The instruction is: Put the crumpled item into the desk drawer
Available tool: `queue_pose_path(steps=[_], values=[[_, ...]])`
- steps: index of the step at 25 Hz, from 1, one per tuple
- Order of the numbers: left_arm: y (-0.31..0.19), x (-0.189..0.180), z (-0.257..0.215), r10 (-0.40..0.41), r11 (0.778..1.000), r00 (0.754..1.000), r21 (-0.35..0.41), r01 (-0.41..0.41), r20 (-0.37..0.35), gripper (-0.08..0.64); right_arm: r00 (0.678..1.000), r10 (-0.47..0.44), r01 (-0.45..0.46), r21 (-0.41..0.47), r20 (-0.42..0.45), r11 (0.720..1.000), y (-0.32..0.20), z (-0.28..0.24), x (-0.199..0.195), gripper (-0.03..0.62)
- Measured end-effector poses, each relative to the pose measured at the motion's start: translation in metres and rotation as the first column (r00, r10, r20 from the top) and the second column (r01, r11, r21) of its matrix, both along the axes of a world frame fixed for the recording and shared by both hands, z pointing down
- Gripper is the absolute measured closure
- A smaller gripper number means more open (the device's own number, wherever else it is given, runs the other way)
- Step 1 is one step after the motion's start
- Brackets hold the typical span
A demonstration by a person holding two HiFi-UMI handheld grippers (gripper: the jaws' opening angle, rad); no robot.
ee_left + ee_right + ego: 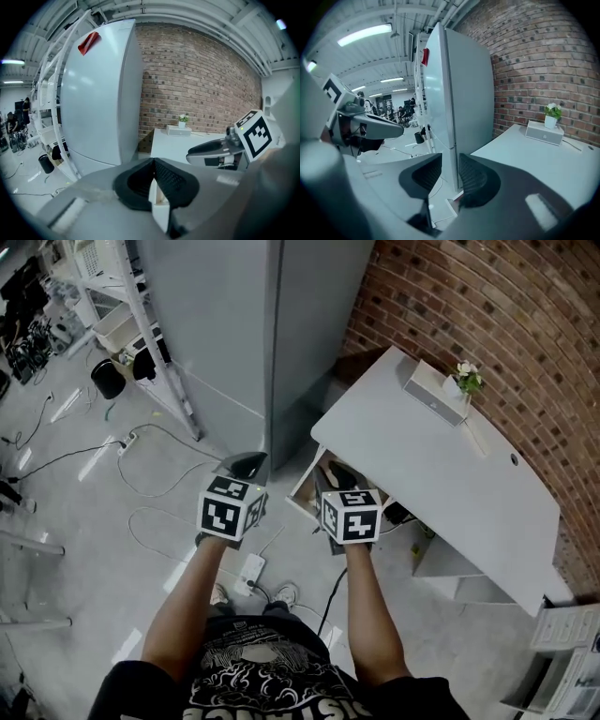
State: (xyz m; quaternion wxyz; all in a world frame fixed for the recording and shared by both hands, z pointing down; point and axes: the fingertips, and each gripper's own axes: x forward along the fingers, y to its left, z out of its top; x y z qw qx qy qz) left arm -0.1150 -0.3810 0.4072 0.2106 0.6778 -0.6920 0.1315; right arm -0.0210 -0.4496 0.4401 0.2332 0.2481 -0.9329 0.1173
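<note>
At the near left corner of the table (422, 474), the drawer (302, 491) is seen pulled out, so the step in hand is judged to be the carrying of the crumpled item (157, 199) over it and its release. The left gripper (152, 163) is held just left of the drawer, level and pointing toward the grey cabinet (234, 334), not yet over the opening. It is best swung right until its tip lies squarely above the drawer, then tipped down and lowered inside the walls before anything is let go; a light, crumpled thing dropped from height could well land on the floor. The right gripper (450, 159) is held over the drawer and would be better drawn aside, so that the two are not knocked together.

The left fingers (136, 180) are closed, tips meeting, and a pale piece is pinched between them near their base; it is taken to be the crumpled item. The right fingers (476, 180) are set apart by a narrow gap, and nothing is held or touched by them.
</note>
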Motion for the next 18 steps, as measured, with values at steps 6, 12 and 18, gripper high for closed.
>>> queue_pose_path(steps=[6,12,18], values=[[0.003,-0.001,-0.026,0.08,0.995,0.997,0.052,-0.079,-0.008,0.561,0.995,0.098,-0.099,0.052,0.022,0.994,0.011,-0.038,0.01,0.48],[0.009,-0.003,-0.051,0.167,0.982,0.986,0.088,-0.165,-0.012,0.561,0.98,0.192,-0.196,0.093,0.054,0.976,0.028,-0.072,0.019,0.488],[0.012,-0.001,-0.069,0.261,0.959,0.965,0.113,-0.262,0.023,0.561,0.959,0.274,-0.281,0.116,0.075,0.953,0.048,-0.091,0.028,0.504]])
